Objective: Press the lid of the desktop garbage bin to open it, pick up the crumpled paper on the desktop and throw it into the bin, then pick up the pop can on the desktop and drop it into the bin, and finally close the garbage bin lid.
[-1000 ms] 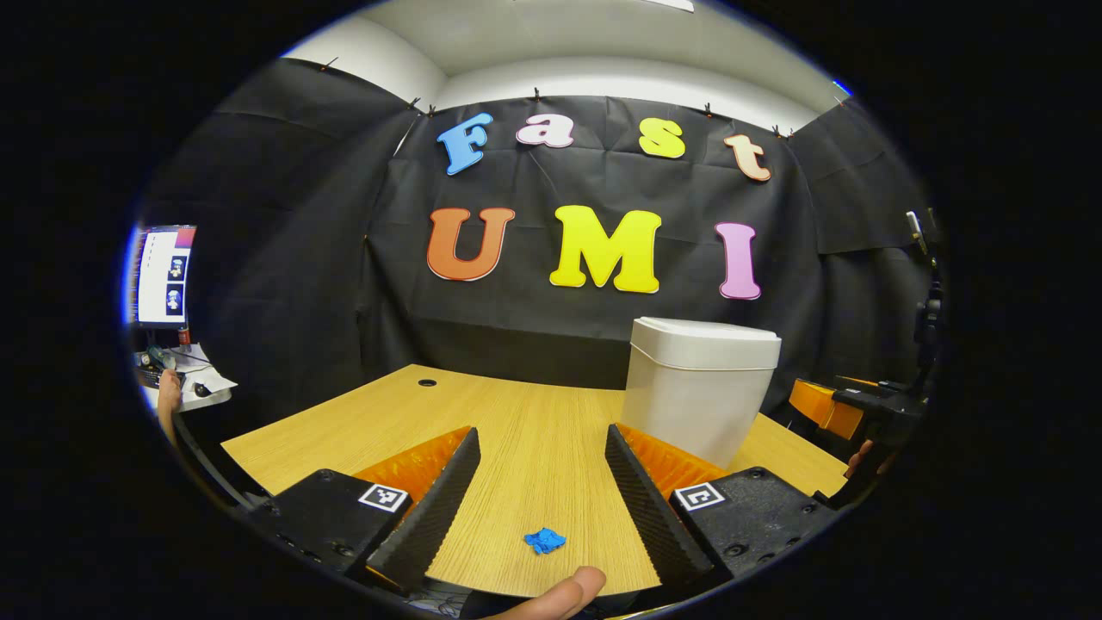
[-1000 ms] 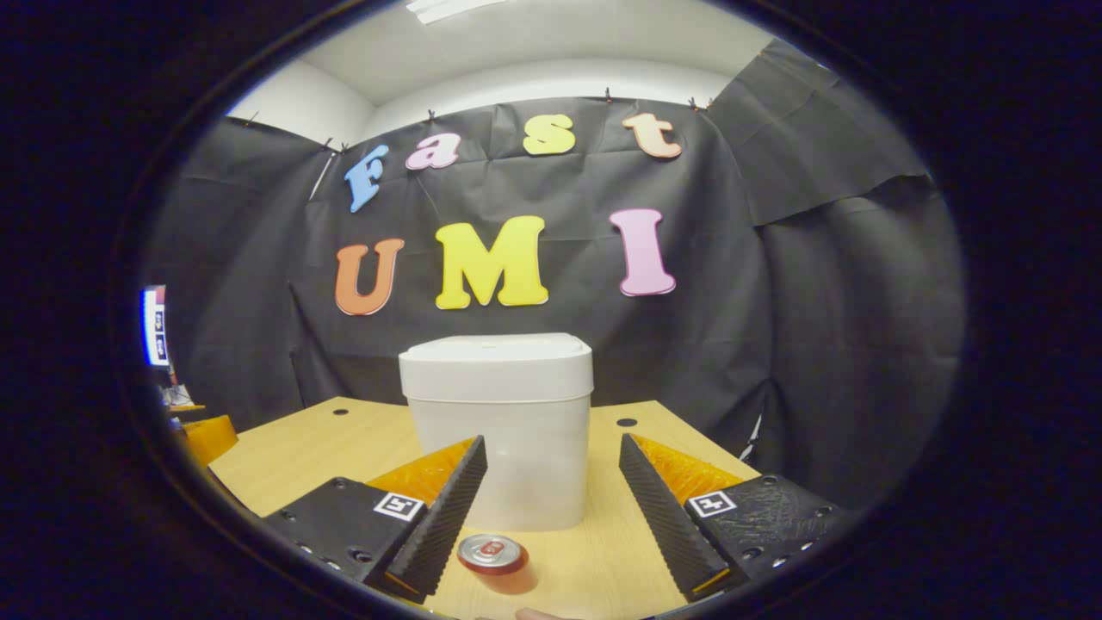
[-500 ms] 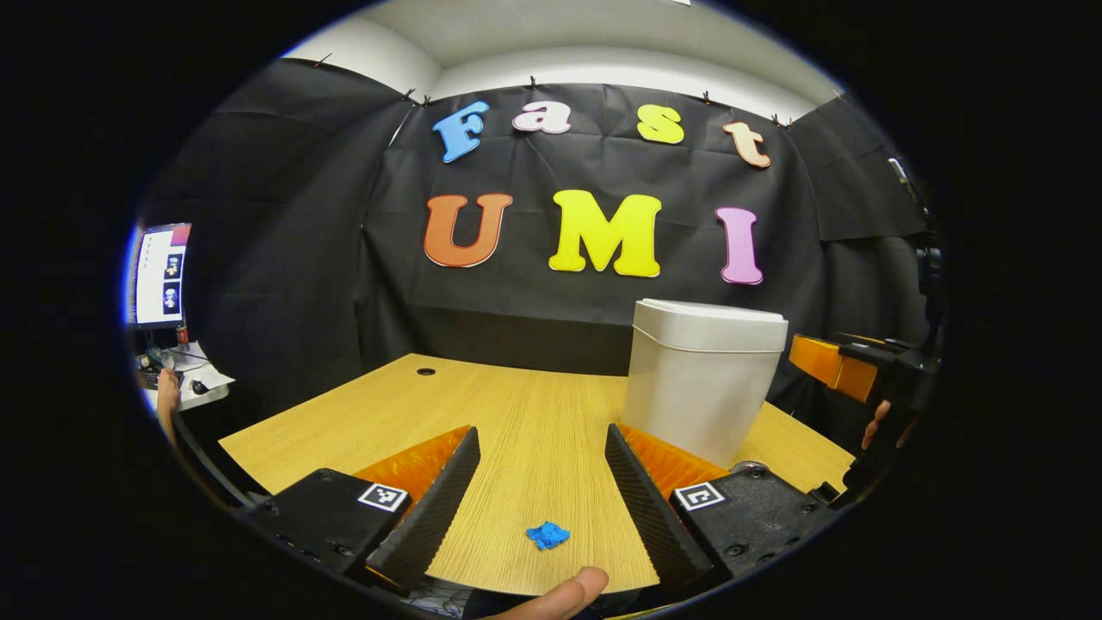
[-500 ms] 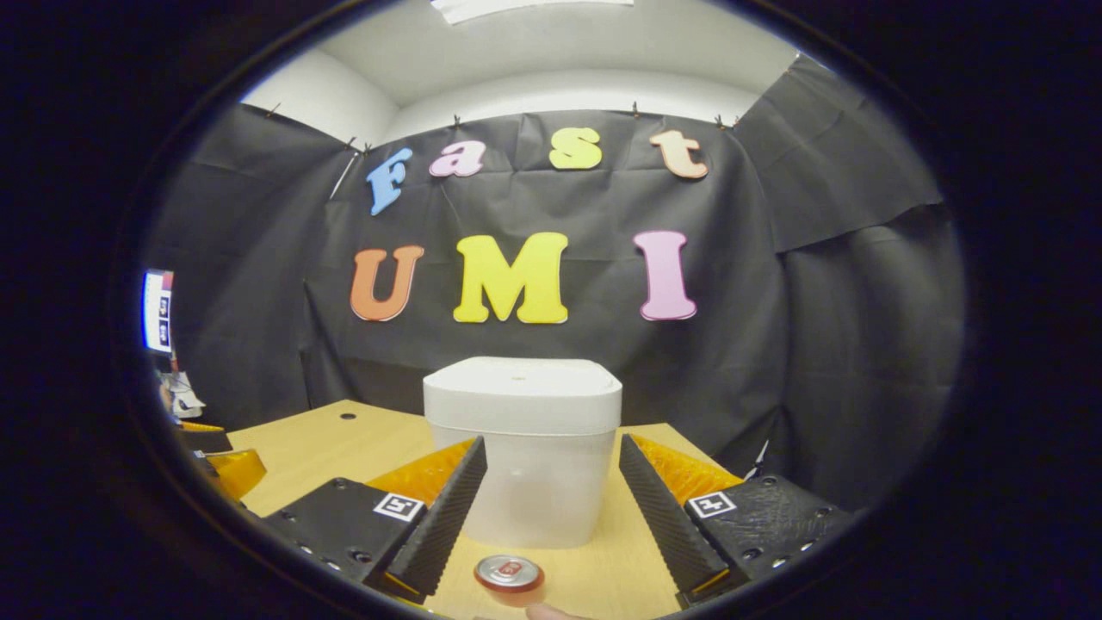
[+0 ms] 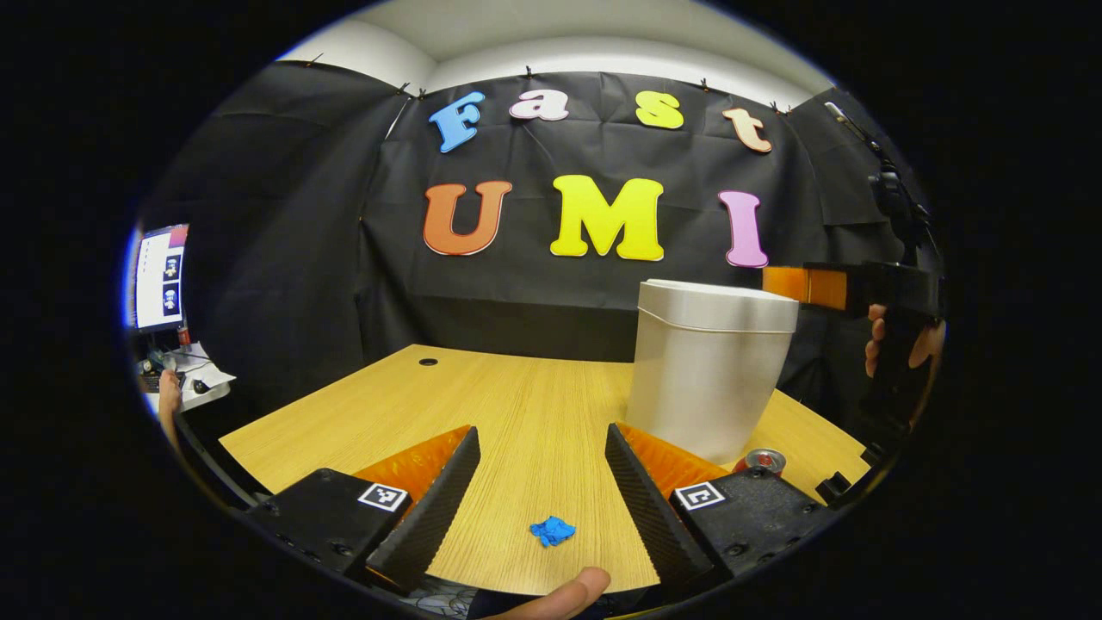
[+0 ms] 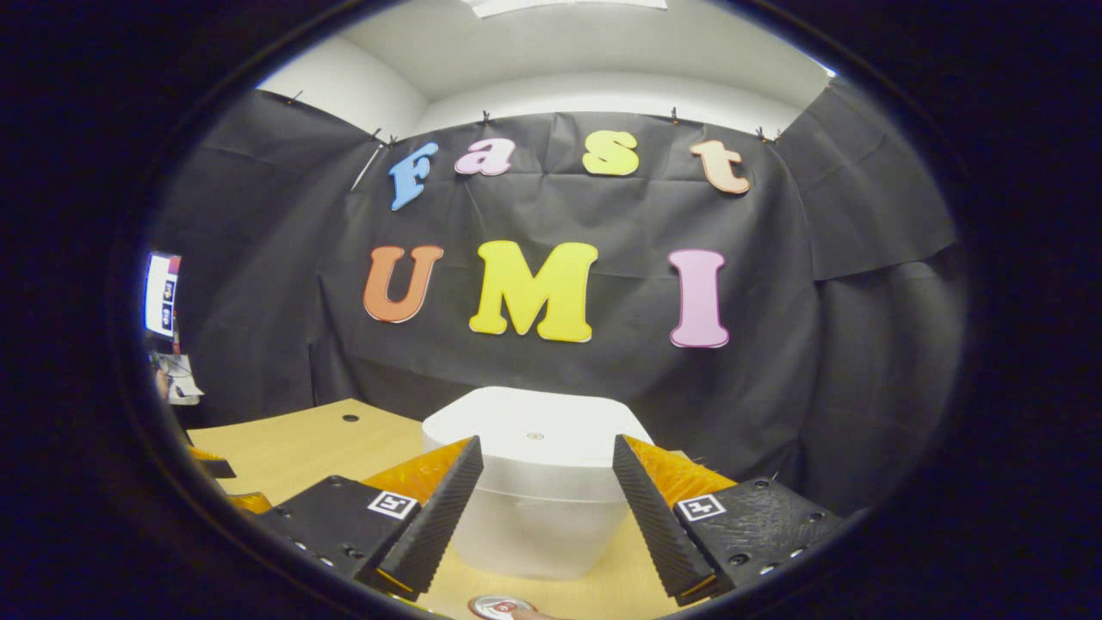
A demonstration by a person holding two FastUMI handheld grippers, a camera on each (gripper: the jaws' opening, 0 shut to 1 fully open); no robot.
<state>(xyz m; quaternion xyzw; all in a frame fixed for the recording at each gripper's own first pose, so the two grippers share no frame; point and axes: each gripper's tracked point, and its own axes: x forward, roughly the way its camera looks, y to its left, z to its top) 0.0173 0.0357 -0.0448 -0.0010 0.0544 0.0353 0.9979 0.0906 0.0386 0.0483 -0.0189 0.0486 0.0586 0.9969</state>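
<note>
1. Wooden tabletop (image 5: 516, 405) carries the white garbage bin (image 5: 708, 370) on its right side, lid (image 6: 534, 430) closed.
2. Left gripper (image 5: 541, 482) hovers low at the near edge, jaws released and empty, the blue crumpled paper (image 5: 552, 530) lying on the tabletop between them.
3. Right gripper (image 6: 542, 504) hangs just above the bin's near edge, jaws spread and empty; in the left gripper view a hand (image 5: 895, 336) holds it beside the lid.
4. Pop can (image 5: 759, 460) stands near the bin's base, half hidden behind the left gripper; in the right gripper view only its top shows.
5. Far left, a monitor (image 5: 159, 275) is partly cut off.
</note>
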